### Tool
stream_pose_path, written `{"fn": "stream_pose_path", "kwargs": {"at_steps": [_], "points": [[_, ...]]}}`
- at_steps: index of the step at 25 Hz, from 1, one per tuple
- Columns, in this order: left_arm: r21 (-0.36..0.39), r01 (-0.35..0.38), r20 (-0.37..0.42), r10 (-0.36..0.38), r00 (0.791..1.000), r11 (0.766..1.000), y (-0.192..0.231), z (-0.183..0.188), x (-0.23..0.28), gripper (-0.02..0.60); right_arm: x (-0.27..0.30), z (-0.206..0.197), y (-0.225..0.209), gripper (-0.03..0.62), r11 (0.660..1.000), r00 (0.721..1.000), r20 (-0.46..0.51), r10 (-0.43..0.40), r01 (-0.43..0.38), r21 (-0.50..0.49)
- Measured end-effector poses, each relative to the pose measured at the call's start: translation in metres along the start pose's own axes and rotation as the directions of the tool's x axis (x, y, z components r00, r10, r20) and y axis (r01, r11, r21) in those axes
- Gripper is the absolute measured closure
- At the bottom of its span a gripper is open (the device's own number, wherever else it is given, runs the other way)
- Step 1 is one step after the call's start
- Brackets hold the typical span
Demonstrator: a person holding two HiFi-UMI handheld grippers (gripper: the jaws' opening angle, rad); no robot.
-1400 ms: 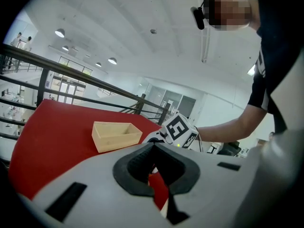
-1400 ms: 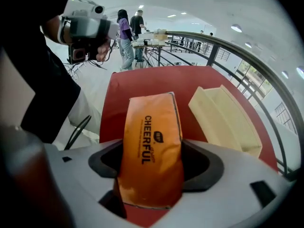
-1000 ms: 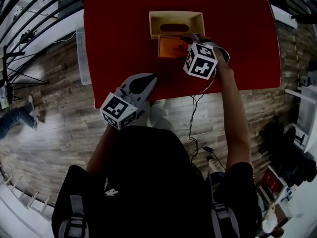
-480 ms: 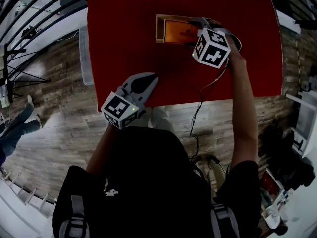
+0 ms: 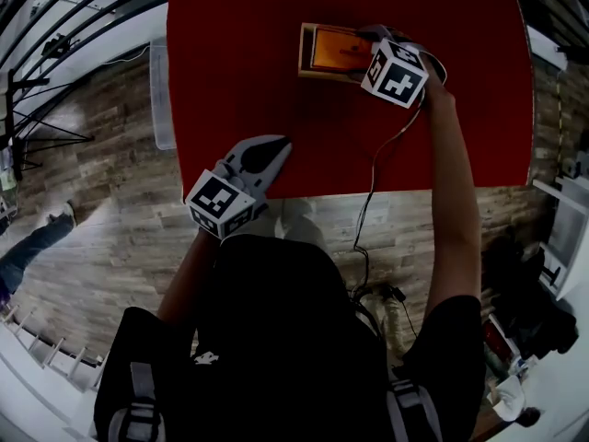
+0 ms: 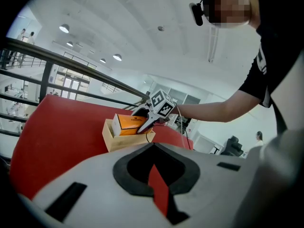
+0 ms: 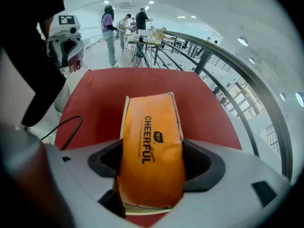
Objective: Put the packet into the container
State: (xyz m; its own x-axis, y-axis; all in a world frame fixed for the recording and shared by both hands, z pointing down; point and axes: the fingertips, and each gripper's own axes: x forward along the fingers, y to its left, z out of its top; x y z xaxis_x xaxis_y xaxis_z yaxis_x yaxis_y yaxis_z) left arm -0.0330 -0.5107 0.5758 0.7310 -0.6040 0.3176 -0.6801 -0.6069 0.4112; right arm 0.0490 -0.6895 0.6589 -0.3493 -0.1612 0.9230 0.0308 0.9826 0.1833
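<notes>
Hard to read in the head view: tips of the right gripper [image 5: 362,46], tucked under its own marker cube; of the packet [image 5: 333,51], only an orange patch inside the wooden container [image 5: 305,52]; right end of that box covered by the gripper; no telling there whether the packet lies flat on the bottom.

Plainer in the right gripper view: right gripper [image 7: 152,147] clamped on the packet [image 7: 150,127], one jaw against each long side, dark print facing up; near end of the packet cut off below the jaws.

In the left gripper view: packet [image 6: 129,124] down in the container [image 6: 118,140] but rising above its rim at a tilt, with the right gripper [image 6: 145,121] at its right end; left gripper [image 6: 153,147] closed tip to tip on nothing, just a thin red sliver of table showing behind the tips.

Left gripper [image 5: 274,147] over the near edge of the red table [image 5: 230,90], well apart from the box; container towards the far side; bare red surface to its left, right and near side; far edge of the table lost at the top of the frame; cable [image 5: 373,184] draped over the near edge.
</notes>
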Motion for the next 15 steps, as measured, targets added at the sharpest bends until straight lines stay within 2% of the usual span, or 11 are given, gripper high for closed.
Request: {"fn": "stream_pose_path", "kwargs": {"at_steps": [6, 9, 12, 15], "points": [[-0.007, 0.004, -0.010, -0.004, 1.000, 1.000, -0.002, 0.000, 0.002, 0.578, 0.001, -0.001, -0.003, 0.221, 0.999, 1.000, 0.018, 0.008, -0.009, 0.044], [-0.001, 0.007, -0.005, -0.007, 1.000, 1.000, -0.001, 0.001, 0.002, 0.578, -0.002, -0.002, -0.008, 0.183, 0.997, 1.000, 0.028, -0.007, 0.005, 0.072], [0.002, 0.003, 0.003, -0.003, 1.000, 1.000, 0.004, 0.001, -0.002, 0.578, -0.007, 0.004, -0.014, 0.172, 0.996, 0.998, 0.049, -0.025, 0.021, 0.089], [-0.001, 0.001, 0.015, -0.001, 1.000, 1.000, 0.005, 0.005, -0.006, 0.578, -0.020, 0.015, -0.017, 0.172, 0.987, 0.991, 0.118, -0.066, 0.048, 0.153]]}}
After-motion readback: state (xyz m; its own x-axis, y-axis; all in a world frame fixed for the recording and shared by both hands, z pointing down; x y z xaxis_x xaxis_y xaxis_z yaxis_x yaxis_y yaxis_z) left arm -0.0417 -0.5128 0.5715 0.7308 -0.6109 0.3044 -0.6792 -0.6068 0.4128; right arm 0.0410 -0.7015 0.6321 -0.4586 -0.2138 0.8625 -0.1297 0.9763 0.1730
